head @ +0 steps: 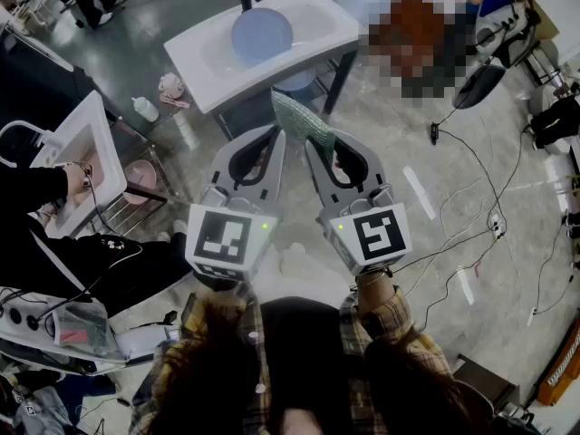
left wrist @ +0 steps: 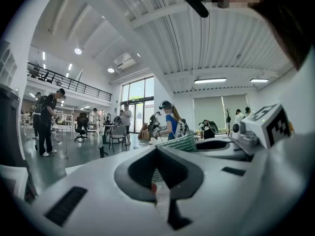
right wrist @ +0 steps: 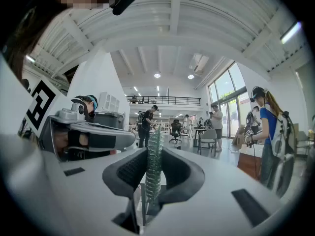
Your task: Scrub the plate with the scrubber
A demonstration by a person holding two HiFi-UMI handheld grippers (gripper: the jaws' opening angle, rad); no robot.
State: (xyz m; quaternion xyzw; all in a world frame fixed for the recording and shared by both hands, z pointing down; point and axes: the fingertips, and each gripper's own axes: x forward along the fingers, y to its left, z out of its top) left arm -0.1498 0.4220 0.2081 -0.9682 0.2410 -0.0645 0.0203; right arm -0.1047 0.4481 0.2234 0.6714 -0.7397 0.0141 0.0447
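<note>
Our right tongs (right wrist: 153, 156) clamp the scrubber (head: 304, 120) well short of the plate (head: 261, 34), probably for carrying over; our left tongs (left wrist: 158, 150) are closed on nothing.

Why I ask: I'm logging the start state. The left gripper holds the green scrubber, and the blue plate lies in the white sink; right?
The right gripper, not the left, holds the green scrubber; the right gripper view shows it pinched between those jaws. The left gripper is shut on nothing. The blue plate does lie in the white sink.
</note>
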